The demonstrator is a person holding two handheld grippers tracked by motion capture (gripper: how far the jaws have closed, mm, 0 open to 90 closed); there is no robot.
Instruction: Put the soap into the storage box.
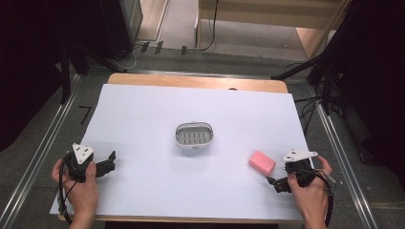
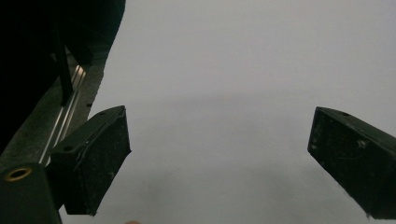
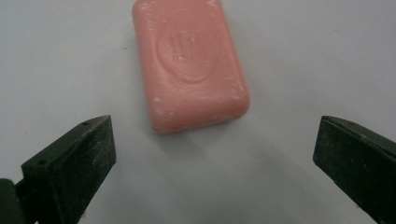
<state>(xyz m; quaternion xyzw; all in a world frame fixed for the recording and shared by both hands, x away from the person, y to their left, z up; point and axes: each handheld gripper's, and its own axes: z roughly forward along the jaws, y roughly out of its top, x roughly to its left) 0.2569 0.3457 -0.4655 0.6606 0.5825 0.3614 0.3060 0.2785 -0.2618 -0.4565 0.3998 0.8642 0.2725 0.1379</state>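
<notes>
Right gripper (image 3: 215, 154): jaws apart, lined up on pink soap bar (image 3: 189, 63) upper-centre, likely for pickup | left gripper (image 2: 219, 154): jaws apart, idle over white sheet (image 1: 143, 119) | soap dish (image 1: 194, 135) frame centre, probable destination

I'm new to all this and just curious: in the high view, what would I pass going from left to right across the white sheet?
Left gripper → grey soap dish → pink soap bar → right gripper.
</notes>
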